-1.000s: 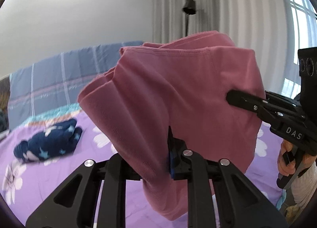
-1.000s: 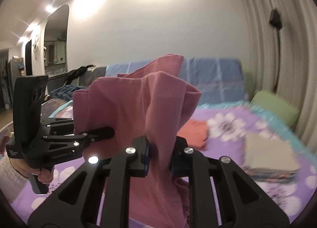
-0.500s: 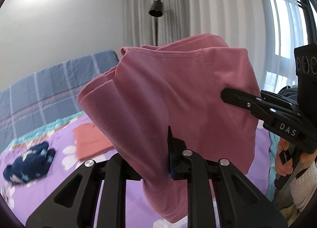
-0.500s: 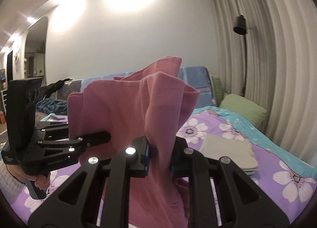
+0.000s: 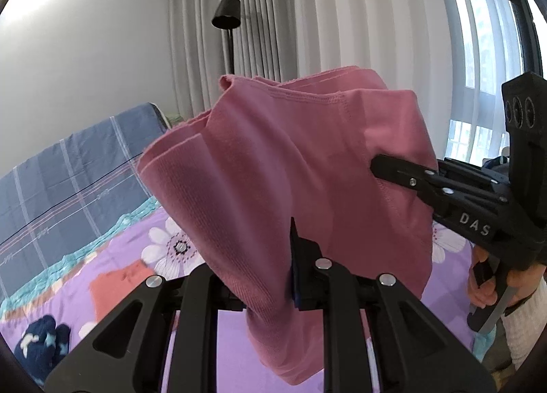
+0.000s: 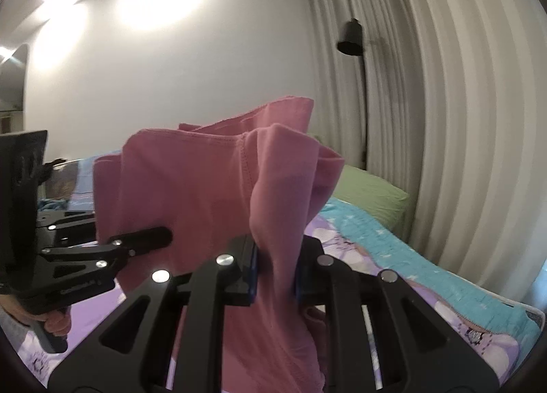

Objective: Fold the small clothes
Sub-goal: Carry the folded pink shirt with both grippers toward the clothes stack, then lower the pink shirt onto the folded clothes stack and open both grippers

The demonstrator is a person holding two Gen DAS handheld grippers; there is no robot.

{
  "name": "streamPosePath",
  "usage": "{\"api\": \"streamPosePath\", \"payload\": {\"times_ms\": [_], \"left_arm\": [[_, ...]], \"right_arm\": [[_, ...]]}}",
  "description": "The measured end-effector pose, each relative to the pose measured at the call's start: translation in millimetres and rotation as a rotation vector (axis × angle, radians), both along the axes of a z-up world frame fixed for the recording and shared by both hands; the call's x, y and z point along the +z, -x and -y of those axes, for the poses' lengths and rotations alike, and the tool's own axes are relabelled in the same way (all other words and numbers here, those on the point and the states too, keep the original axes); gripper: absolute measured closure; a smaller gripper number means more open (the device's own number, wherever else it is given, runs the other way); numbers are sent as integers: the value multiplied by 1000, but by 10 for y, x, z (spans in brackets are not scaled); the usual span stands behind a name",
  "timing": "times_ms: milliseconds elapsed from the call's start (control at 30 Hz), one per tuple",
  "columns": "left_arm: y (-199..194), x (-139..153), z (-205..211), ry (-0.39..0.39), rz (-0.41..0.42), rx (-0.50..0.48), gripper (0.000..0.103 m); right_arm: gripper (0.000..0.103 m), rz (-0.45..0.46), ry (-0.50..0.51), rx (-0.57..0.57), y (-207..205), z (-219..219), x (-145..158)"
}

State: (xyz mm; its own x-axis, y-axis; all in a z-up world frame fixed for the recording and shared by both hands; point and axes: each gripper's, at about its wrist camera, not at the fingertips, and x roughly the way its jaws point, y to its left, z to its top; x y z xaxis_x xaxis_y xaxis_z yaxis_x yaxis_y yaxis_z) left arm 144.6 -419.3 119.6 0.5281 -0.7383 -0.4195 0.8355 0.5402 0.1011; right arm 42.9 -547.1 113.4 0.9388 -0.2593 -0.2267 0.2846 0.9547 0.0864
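A folded pink garment (image 5: pixel 301 167) hangs in the air between both grippers, above the purple flowered bed (image 5: pixel 164 242). My left gripper (image 5: pixel 270 276) is shut on its lower fold; in the right wrist view it (image 6: pixel 164 234) reaches in from the left and pinches the cloth. My right gripper (image 6: pixel 275 276) is shut on a bunched fold of the same garment (image 6: pixel 205 194); in the left wrist view it (image 5: pixel 376 165) grips the cloth's right edge. The garment hides most of the bed below.
A folded orange cloth (image 5: pixel 119 285) and a crumpled navy star-print garment (image 5: pixel 41 348) lie on the bed at lower left. A blue checked headboard cover (image 5: pixel 68 181), a green pillow (image 6: pixel 369 193), a black floor lamp (image 5: pixel 225 13) and curtains stand behind.
Both grippers have swung right together with the pink garment held; the background slid left, so the navy garment and the grey folded stack left or shifted, and the window and curtains came in.
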Motion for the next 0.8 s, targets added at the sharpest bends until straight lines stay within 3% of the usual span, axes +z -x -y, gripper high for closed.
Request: {"api": "streamPosePath", "payload": {"times_ms": [200, 333, 367, 400, 433, 467, 500, 600, 700, 800], "left_arm": [[-348, -44, 500, -74, 32, -5, 85], [-677, -250, 832, -128, 41, 11, 82], [-799, -336, 907, -150, 37, 27, 78], [-883, -461, 956, -183, 44, 55, 61], [-1011, -622, 1046, -234, 85, 139, 40], [-1105, -760, 1092, -266, 114, 208, 36], [-1179, -941, 1104, -294, 105, 221, 36], [-1199, -1421, 998, -349, 10, 146, 34], [-1085, -1910, 944, -433, 5, 101, 33], [-965, -2217, 888, -421, -13, 121, 33]], "right_arm": [[88, -41, -32, -78, -543, 469, -93], [87, -110, -63, -123, -1033, 753, -253], [85, -148, -55, -146, -1187, 826, -327], [77, -204, -38, -193, -1377, 928, -427], [59, -282, -9, -323, -1569, 1051, -611], [43, -335, 14, -436, -1664, 1132, -755], [44, -380, 27, -508, -1720, 1196, -915], [48, -469, -58, -391, -1691, 1223, -1506], [45, -549, -36, -370, -1612, 1151, -2047], [41, -508, -104, -372, -1442, 1149, -2147]]}}
